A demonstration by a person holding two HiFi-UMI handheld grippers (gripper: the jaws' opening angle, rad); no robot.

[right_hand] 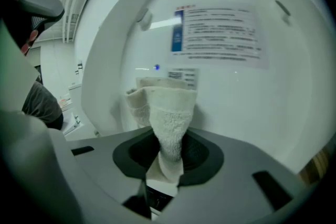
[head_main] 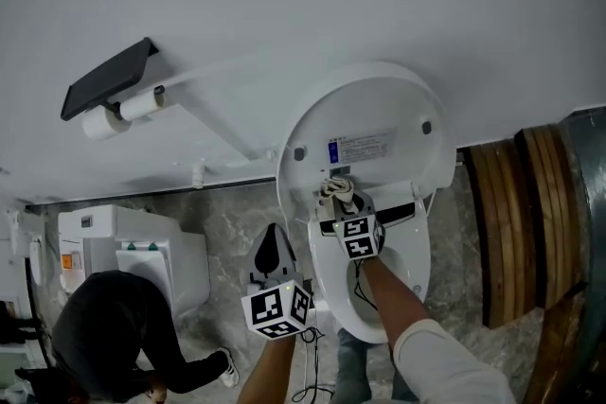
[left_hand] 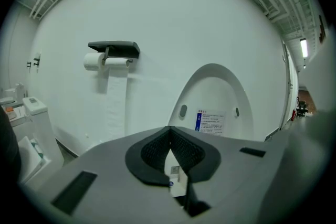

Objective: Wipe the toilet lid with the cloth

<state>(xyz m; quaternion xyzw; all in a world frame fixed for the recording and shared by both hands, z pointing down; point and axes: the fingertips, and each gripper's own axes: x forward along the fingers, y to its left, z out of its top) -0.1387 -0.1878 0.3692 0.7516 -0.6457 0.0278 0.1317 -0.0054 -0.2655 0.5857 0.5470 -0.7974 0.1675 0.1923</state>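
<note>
Low on the inner face of the raised toilet lid (head_main: 379,114), your right gripper (head_main: 341,208) clamps a bunched white cloth (head_main: 336,191) so its free tuft can rub the plastic beneath the label (head_main: 365,147), while your left gripper (head_main: 273,248), jaws together and empty, hangs clear at the left.

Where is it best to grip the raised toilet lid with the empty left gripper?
Probably the lid by its left rim, coming from the left: it stands upright, its face is broad and flat, and the right gripper holds the cloth at its lower middle. The left gripper is shut and must open first.
</note>
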